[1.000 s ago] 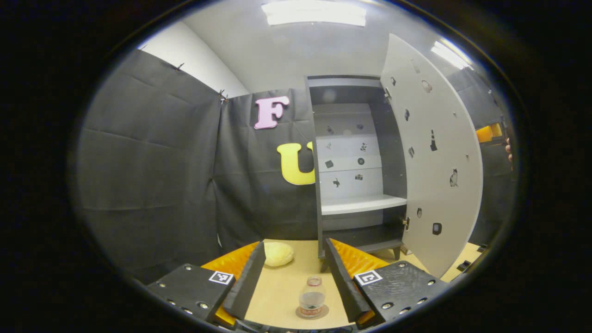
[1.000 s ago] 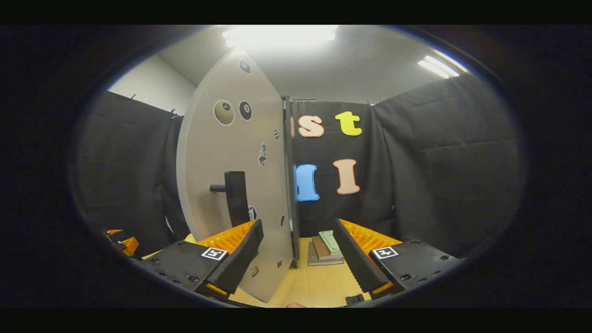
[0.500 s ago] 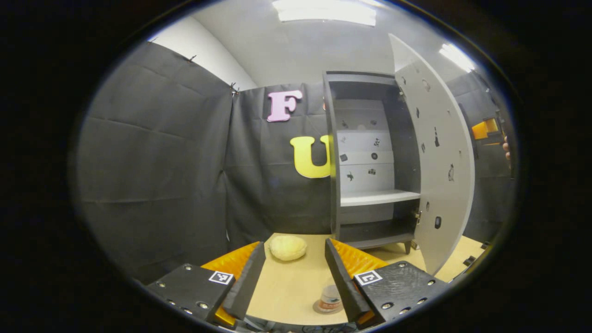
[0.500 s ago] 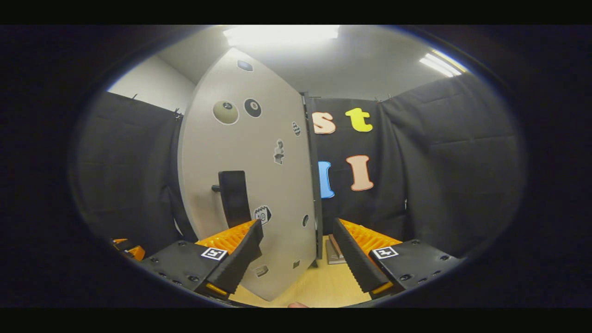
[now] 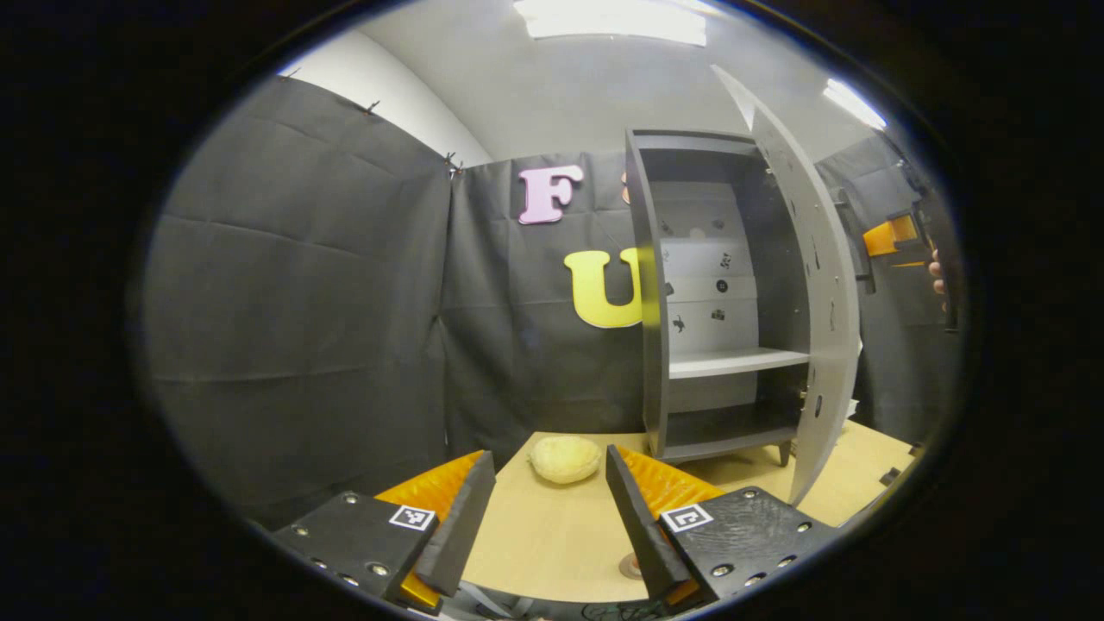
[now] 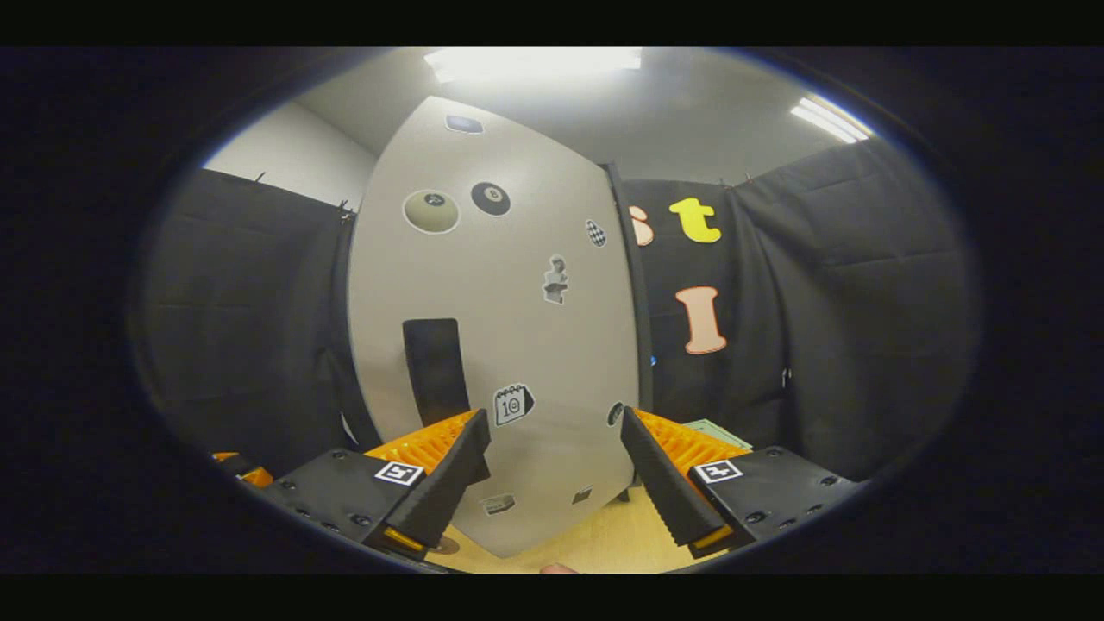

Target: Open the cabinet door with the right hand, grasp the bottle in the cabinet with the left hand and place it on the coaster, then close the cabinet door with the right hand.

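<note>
We judge the cabinet door (image 6: 492, 345) a light, stiff panel swinging freely on its hinges; best taken at the black handle (image 6: 434, 366). Door ajar, cabinet (image 5: 716, 293) shelves bare. Right gripper (image 6: 552, 470) gaping, empty, near the door face; left gripper (image 5: 548, 509) likewise parted, empty. Yellow lump (image 5: 565, 458) sits clear on the table (image 5: 535, 552).

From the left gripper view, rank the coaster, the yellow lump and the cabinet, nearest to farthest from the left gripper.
1. coaster: low on the table, partly hidden behind the right finger of the left gripper.
2. yellow lump: farther up the table, between the fingers.
3. cabinet: at the back right, its door partly open.
</note>
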`<state>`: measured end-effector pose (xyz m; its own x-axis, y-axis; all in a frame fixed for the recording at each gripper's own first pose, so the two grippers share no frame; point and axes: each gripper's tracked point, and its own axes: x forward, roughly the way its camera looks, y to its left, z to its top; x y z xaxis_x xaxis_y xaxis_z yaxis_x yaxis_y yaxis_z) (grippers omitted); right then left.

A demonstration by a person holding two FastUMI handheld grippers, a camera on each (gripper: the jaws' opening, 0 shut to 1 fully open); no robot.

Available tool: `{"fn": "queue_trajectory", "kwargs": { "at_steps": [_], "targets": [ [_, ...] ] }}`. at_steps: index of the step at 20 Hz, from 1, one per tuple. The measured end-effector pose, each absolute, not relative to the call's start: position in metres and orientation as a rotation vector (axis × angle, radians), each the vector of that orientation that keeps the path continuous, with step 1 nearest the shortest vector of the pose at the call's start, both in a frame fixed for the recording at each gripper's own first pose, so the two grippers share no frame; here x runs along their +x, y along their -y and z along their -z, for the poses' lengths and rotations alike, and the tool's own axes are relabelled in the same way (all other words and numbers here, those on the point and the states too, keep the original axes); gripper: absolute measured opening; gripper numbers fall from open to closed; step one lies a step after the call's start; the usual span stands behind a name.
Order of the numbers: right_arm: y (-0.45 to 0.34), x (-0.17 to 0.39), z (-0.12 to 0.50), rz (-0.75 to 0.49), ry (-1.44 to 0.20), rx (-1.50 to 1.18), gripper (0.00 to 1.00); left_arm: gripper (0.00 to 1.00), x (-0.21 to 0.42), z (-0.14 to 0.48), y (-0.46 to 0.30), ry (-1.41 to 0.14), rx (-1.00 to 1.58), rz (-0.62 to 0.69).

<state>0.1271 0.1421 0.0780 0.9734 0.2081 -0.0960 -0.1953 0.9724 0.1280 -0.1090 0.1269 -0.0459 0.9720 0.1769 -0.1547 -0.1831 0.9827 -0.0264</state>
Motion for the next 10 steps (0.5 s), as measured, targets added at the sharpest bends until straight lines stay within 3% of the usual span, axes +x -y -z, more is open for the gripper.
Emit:
{"fn": "queue_trajectory", "kwargs": {
  "at_steps": [2,3,10],
  "targets": [
    [-0.162,0.139,-0.073,-0.237,-0.119,0.121,0.93,0.77,-0.113,0.048,-0.134,-0.152,-0.035,-0.192],
    [-0.172,0.145,-0.073,-0.256,-0.124,0.125,0.98,0.77,-0.114,0.049,-0.137,-0.154,-0.035,-0.197],
    [-0.227,0.148,-0.076,-0.362,-0.075,0.092,0.98,0.77,-0.115,0.051,-0.145,-0.164,-0.057,-0.217]
  ]
}}
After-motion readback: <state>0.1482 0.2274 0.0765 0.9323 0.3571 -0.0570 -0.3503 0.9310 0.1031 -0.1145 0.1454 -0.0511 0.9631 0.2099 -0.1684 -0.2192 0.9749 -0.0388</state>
